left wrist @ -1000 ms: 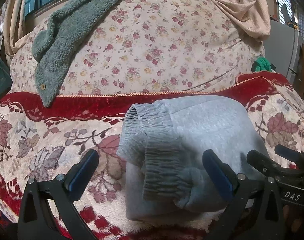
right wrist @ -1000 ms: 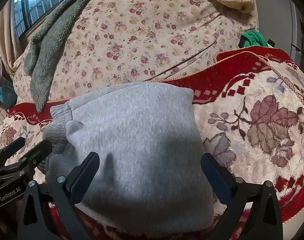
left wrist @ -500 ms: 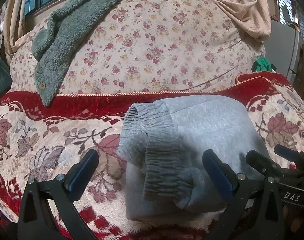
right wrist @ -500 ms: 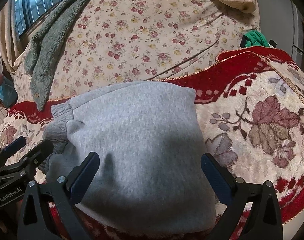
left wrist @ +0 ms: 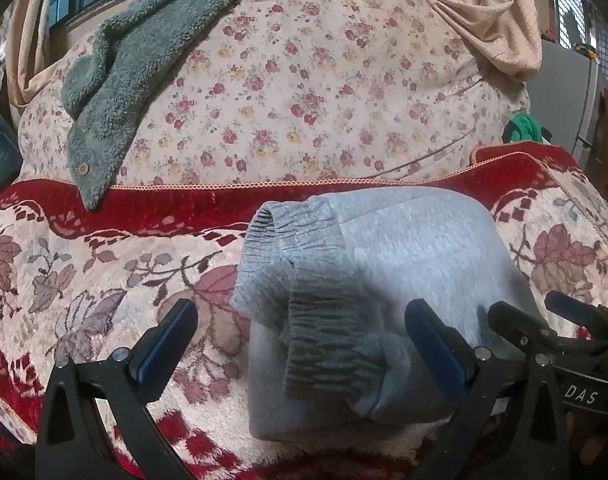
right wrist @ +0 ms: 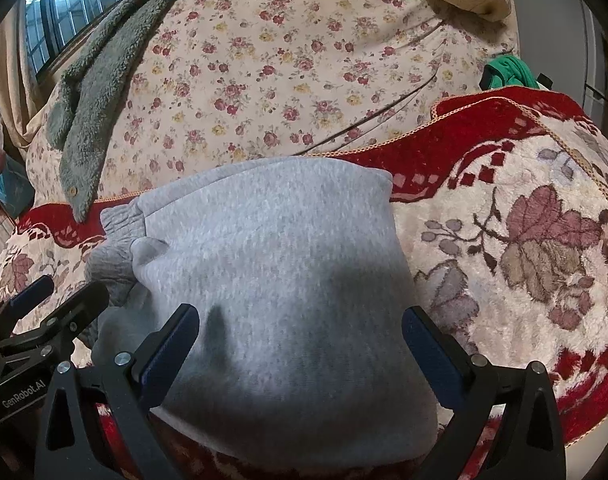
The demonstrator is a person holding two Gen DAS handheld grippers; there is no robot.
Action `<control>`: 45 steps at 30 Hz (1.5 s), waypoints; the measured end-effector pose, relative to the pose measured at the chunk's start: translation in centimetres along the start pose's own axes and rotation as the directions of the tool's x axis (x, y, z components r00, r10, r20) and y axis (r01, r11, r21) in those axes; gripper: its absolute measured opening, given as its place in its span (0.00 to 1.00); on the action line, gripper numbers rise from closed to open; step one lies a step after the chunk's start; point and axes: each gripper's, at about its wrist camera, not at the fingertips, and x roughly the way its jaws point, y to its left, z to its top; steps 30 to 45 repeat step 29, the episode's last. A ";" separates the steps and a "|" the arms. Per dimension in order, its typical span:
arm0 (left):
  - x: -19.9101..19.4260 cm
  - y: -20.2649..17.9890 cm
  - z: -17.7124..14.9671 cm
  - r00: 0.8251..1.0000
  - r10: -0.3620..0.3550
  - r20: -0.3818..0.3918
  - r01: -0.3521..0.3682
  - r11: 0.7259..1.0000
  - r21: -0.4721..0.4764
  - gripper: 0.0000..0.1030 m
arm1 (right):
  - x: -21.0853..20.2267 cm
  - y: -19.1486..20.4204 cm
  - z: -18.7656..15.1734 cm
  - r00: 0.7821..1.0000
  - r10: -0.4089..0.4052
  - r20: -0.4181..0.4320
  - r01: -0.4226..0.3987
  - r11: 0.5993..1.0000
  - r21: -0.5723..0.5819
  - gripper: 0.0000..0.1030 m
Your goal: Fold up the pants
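Left tongs (left wrist: 300, 336) and right tongs (right wrist: 300, 332): both spread wide, holding nothing. Grey pants (right wrist: 276, 264): folded bundle on red floral blanket (right wrist: 543, 240).

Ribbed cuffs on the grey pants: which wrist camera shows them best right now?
Left wrist. The ribbed cuffs lie centred between its open fingers, ribbing clear. The right wrist view catches them only at the bundle's left edge, partly hidden.

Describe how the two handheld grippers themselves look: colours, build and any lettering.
Both are alike: the left gripper and the right gripper have matte black angular frames with triangular cut-outs, silver screw heads and dark blue pads lining the fingers. White lettering reads "GenRobot.AI" on the left one and "DAS" on the right.
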 end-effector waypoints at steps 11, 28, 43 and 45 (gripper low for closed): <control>0.0 0.0 0.0 1.000 0.002 0.000 -0.002 1.000 0.000 1.00 | 0.2 -0.1 0.0 1.000 0.003 -0.007 -0.003 1.000 0.003 1.00; 0.1 -0.1 -0.3 1.000 -0.010 0.013 0.010 1.000 0.014 1.00 | 0.4 -0.2 -0.1 1.000 0.003 -0.018 -0.003 1.000 0.003 1.00; 0.0 -0.1 -0.3 1.000 -0.009 0.015 0.009 1.000 0.015 1.00 | 0.3 -0.2 -0.1 1.000 0.003 -0.014 -0.003 1.000 0.004 1.00; 0.0 -0.1 -0.3 1.000 -0.009 0.015 0.009 1.000 0.015 1.00 | 0.3 -0.2 -0.1 1.000 0.003 -0.014 -0.003 1.000 0.004 1.00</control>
